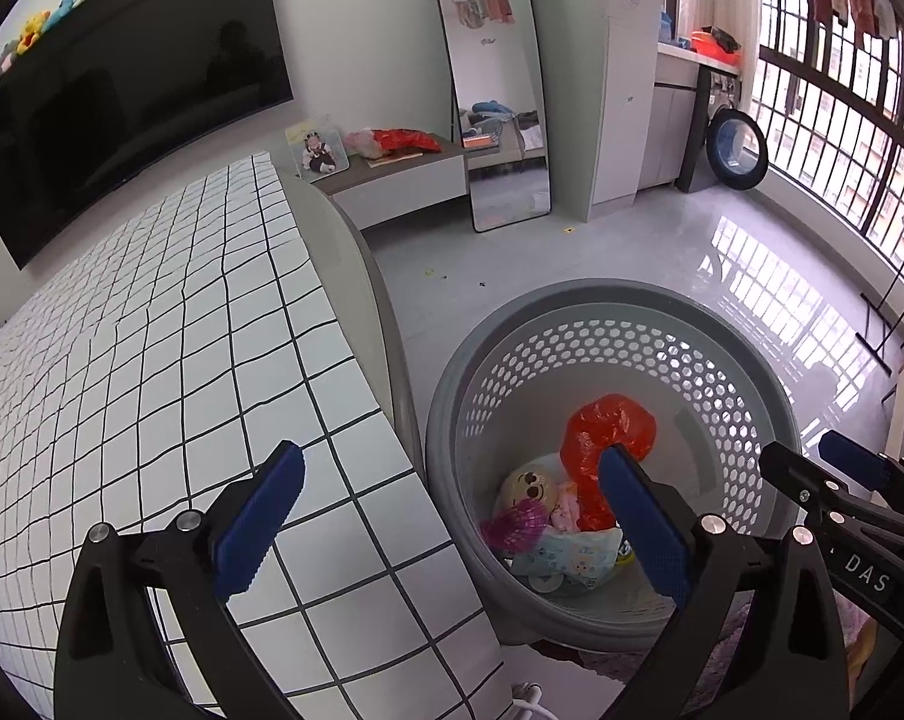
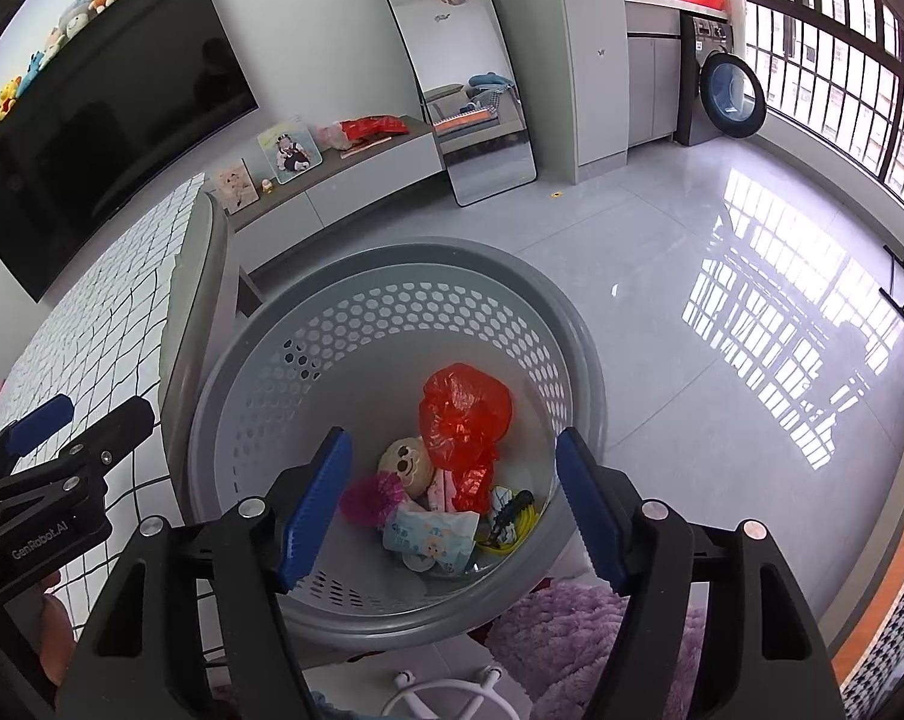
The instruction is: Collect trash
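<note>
Both of my tools are empty. From the left wrist, my left hand-held gripper [image 1: 452, 519] gapes wide over the edge of the checkered bed [image 1: 170, 360], beside the grey basket [image 1: 619, 300]. From the right wrist, my right hand-held gripper [image 2: 454, 507] spreads wide above that basket, where a red bag [image 2: 463, 414], doll and wipes packet already lie. I judge a drop-off finished; next I must find more trash.

A grey perforated laundry basket [image 2: 565, 324] stands upright on the floor beside the bed. At its bottom lie a crumpled red plastic bag [image 2: 460, 414], a round-faced doll [image 2: 405, 461], a pink pompom [image 2: 365, 498], a light-blue wet-wipe pack [image 2: 431, 540] and yellow scraps [image 2: 514, 525], touching one another.
</note>
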Demonstrator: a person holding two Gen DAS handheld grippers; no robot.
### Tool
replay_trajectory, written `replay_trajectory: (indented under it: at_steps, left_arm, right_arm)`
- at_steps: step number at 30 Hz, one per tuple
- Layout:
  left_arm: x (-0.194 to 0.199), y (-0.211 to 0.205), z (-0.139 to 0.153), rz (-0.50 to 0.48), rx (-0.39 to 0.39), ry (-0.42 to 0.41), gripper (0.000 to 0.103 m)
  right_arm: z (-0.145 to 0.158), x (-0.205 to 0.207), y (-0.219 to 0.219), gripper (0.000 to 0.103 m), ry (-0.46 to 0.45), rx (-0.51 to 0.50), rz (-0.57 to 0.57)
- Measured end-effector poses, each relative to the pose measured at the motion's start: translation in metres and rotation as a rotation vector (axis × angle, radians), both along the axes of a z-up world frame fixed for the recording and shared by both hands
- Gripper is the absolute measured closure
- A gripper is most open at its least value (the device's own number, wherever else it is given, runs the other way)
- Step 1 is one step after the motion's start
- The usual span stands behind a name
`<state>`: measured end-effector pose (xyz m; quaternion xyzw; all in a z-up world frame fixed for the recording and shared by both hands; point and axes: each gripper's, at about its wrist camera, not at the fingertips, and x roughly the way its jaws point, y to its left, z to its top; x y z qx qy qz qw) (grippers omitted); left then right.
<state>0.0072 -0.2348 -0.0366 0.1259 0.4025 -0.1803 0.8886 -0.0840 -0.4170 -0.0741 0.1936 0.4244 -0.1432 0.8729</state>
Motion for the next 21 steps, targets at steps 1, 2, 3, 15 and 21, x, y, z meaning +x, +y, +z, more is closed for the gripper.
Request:
replay_trajectory:
  at_steps: [1,2,3,15,21]
  left_arm:
    - [-0.0001,0.0,0.0001,0.001,0.002,-0.003,0.006]
    - [-0.0001,0.0001,0.0003,0.0,0.003,-0.004,0.006]
    - [-0.0004,0.0002,0.0005,0.0,0.003,-0.005,0.006]
    - [-0.0025,-0.0004,0.0005,-0.007,0.01,-0.007,0.006]
    - [-0.003,0.0021,0.003,-0.002,-0.002,-0.006,0.006]
  right_arm:
    - [-0.0003,-0.0001,-0.0001,0.035,0.003,0.0,-0.002]
    - [-0.0007,-0.0006,-0.0005,0.035,0.006,0.001,-0.004]
    - [-0.0008,-0.0007,-0.0009,0.035,0.006,0.001,-0.005]
    - [-0.0004,0.0001,-0.0013,0.035,0.007,0.0,-0.003]
    - [-0.0005,-0.0002,-0.0008,0.035,0.005,0.0,-0.003]
